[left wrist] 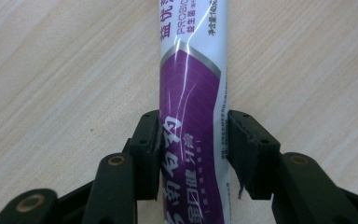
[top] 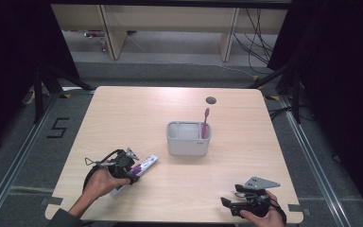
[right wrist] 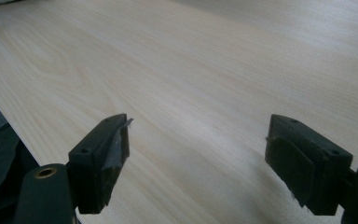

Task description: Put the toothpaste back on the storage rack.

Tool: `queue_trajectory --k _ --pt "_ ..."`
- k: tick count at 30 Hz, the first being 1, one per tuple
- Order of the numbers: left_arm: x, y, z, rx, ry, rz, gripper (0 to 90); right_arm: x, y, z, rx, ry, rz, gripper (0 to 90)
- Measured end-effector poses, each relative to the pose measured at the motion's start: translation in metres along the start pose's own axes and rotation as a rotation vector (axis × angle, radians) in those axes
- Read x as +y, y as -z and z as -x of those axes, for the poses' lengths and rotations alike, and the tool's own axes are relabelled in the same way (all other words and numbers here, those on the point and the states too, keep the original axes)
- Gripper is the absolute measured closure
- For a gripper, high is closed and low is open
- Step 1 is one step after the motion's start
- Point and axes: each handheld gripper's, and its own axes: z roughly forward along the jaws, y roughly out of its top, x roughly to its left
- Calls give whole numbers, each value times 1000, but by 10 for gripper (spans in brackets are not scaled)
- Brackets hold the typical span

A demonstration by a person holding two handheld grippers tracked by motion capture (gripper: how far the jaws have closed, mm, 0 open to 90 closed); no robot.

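**Ana:** Nearest the high camera, at the table's near edge, what do you see?

**Ben:** Two hands. At about seven o'clock from the table's middle, the left gripper [top: 133, 176] lies over a purple-and-white toothpaste tube [top: 144, 165] flat on the table [top: 123, 109]. At five o'clock, the right gripper [top: 227, 204] rests by the edge, well apart from the tube, with nothing between its jaws.

**Ana:** And the middle of the table?

**Ben:** A grey holder [top: 188, 138] with a pink toothbrush [top: 205, 122] standing at its right end. The tube lies at about eight o'clock from it.

**Ana:** Left gripper view?

**Ben:** The left gripper [left wrist: 193, 144] straddles the toothpaste tube [left wrist: 193, 93], which runs from six o'clock up to twelve over the wood. The left pad touches the tube's side; the right pad sits at its edge. They appear clamped on it.

**Ana:** Right gripper view?

**Ben:** The right gripper [right wrist: 198, 161] has its jaws wide apart, with bare pale wood between them.
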Motion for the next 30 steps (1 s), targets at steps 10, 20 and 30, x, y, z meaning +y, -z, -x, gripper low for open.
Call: queue_trajectory --k 10,20,30 --pt "5 3 2 -12 -58 -76 565 0 0 -1 4 -7 -1 224" --pt "10 10 7 -41 -88 -83 688 1 1 -1 -2 1 4 225" --pt "11 5 12 -44 -103 -131 723 1 1 -1 -1 -1 5 225"
